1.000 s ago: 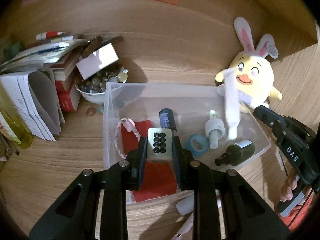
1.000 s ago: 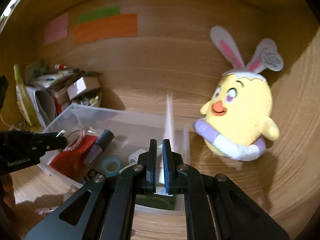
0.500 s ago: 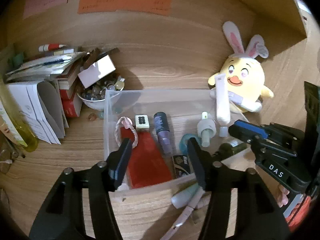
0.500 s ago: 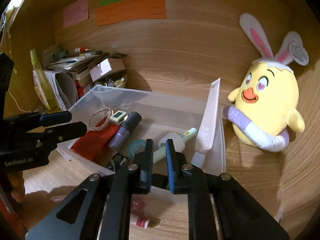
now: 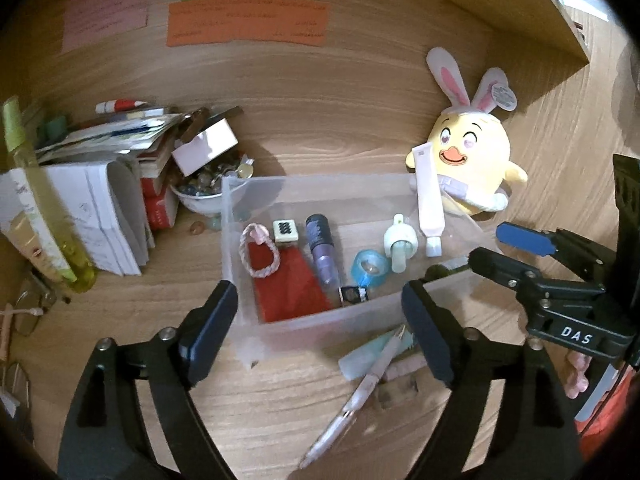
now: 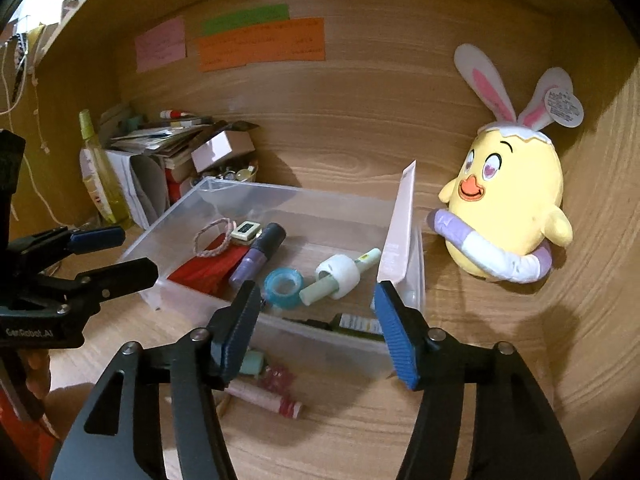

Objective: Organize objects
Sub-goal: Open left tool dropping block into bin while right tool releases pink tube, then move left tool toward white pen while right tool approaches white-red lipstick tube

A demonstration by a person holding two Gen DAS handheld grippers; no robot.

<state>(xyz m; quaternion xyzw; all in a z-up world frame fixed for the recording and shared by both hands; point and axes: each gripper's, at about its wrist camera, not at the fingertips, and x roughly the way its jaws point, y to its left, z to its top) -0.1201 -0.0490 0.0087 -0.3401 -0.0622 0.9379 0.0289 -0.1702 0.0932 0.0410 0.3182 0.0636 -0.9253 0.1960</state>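
- Our left gripper [image 5: 320, 316] has its fingers spread wide with nothing between them; the jaws have just been opening
- Our right gripper [image 6: 314, 330] also has its fingers apart and empty, spread less widely; its jaws too have just been opening
- Both pairs of fingers hover over the near wall of a clear plastic bin [image 5: 320, 326] on the wooden tabletop [image 5: 120, 320]
- Inside the bin we see a small white case with black dots [image 5: 285, 231], a purple tube [image 5: 322, 254], a red pouch [image 5: 290, 284] with a braided loop [image 5: 258, 250] on it, a blue tape roll [image 5: 370, 268], a white and pale green pump bottle [image 5: 400, 246], and a long white tube [image 5: 428, 200] leaning upright against the right wall
- Still outside, on the tabletop just in front of the near wall, lie a pale pink pen [image 5: 352, 396], a mint green tube [image 5: 360, 356] and a pink striped stick [image 6: 264, 398]
- We judge these loose things are next: they sit below and slightly right of the left fingers, just under the right fingers
- The pen's long axis runs diagonally, near end lower left, far end toward the bin
- A yellow plush chick [image 6: 508, 216] stands beyond the bin on the right
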